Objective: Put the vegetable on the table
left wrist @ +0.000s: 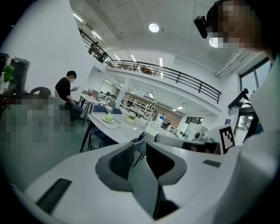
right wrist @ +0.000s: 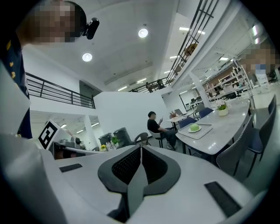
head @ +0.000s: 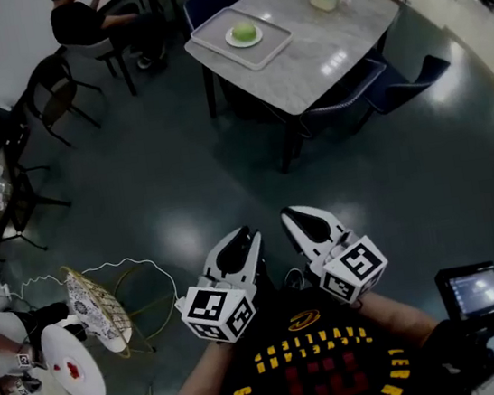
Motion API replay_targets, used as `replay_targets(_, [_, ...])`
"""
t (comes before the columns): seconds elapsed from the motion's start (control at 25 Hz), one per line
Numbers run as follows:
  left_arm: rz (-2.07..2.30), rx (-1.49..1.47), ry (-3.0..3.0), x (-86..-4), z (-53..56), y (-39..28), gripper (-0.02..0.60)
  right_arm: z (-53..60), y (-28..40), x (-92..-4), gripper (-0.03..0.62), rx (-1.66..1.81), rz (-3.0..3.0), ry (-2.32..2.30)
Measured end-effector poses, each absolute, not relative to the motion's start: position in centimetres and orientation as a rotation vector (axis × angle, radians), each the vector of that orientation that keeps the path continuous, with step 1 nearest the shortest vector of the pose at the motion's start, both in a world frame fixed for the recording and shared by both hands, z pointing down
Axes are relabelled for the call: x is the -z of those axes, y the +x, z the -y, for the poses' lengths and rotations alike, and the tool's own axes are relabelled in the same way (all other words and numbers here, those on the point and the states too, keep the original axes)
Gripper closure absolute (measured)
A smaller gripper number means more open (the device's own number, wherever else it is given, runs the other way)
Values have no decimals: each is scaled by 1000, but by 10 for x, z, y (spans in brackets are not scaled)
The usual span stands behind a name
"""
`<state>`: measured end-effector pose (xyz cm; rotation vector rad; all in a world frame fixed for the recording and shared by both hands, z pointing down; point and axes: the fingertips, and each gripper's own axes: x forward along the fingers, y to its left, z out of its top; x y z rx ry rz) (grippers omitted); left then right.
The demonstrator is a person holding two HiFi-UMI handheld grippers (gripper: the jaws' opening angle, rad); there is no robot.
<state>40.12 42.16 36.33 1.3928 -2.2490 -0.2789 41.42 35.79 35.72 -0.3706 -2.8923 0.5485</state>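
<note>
One round green vegetable (head: 244,31) lies on a white plate (head: 233,41) in a grey tray (head: 267,47) on the grey table (head: 344,41), well apart from both grippers. Only the gripper views show the jaws clearly: left gripper (left wrist: 136,148) slightly parted, right gripper (right wrist: 140,149) clenched, both empty.

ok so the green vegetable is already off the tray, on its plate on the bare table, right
No, it is not off the tray. The green vegetable is on its plate, which sits in the tray on the table. The head view shows it.

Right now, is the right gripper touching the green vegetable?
Apart. Head view: the green vegetable sits on a far-off plate, while the right gripper hangs close to the person's chest.
</note>
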Motion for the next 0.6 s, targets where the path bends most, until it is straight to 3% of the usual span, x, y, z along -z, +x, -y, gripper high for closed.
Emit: replay_targets(0.6, [2262, 346, 1426, -344, -435, 213, 491, -358, 239, -338, 589, -480, 2897, -277])
